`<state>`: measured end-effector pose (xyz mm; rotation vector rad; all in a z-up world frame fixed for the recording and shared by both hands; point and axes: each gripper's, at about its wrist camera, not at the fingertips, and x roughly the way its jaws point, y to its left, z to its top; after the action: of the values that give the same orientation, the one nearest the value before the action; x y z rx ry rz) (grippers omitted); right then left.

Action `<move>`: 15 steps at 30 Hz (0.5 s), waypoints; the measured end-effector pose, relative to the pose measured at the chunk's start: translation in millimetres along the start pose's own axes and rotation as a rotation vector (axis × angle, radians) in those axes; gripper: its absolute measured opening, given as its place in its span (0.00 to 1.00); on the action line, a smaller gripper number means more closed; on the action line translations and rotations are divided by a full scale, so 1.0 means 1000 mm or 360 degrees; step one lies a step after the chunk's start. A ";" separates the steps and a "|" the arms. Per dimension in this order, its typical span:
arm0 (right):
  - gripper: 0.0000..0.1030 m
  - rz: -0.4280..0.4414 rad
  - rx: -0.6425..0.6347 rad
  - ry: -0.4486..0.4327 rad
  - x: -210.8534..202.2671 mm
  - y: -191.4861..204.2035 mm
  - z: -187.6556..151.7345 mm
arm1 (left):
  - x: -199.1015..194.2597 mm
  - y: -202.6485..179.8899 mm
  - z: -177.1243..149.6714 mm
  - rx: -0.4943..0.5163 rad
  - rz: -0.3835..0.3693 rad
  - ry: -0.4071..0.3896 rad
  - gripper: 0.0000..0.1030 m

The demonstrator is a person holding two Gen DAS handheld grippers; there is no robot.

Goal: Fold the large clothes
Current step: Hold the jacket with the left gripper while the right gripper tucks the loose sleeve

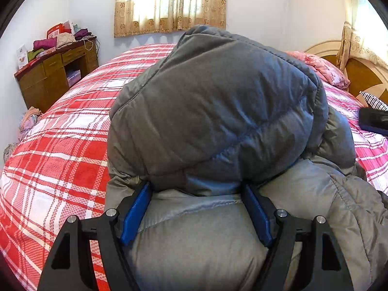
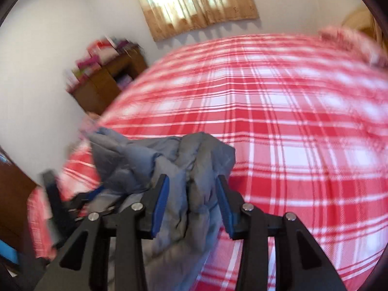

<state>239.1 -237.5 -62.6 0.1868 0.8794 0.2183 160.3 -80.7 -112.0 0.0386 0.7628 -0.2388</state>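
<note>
**Grey jacket bundled on the bed, one side let go**

On my left, my left gripper (image 1: 196, 208) stood wide, its blue fingers (image 1: 134, 214) set either side of a thick roll of the grey padded jacket (image 1: 218, 111). The padding filled the gap between them, and I could not tell whether the pads truly pressed on it or merely flanked it. The jacket lay heaped on the red plaid bed cover (image 1: 55, 150), its upper half folded over and bulging above the fingers. Far left against the wall stood a wooden desk (image 1: 55, 72) piled with clothes and papers.

On my right, my right gripper (image 2: 191, 203) was partly open. A crumpled grey fold of the jacket sat between its fingers (image 2: 161, 206), touching the left pad and clear of the right one, so I judged nothing was gripped there. That view was smeared with motion.

The risks, as I judged them: the puffy filling would spring back and undo the fold once the weight came off it. If the left fingers were only flanking the roll, a lift would slip off the slick shell. The loose fold might also snag on the right fingers and drag the bundle out of line.
</note>
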 end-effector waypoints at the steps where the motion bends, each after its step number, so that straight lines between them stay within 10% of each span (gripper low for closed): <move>1: 0.39 -0.0010 0.0019 0.0043 0.013 0.002 -0.001 | 0.001 0.000 0.000 0.0000 0.0002 0.0001 0.74; 15: 0.54 -0.0233 0.0134 0.0052 0.083 0.002 -0.022 | 0.005 -0.012 0.002 0.0018 0.0052 0.0012 0.74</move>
<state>273.5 -212.3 -137.2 0.1968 0.9313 0.0484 162.7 -93.7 -113.8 0.0623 0.7679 -0.2121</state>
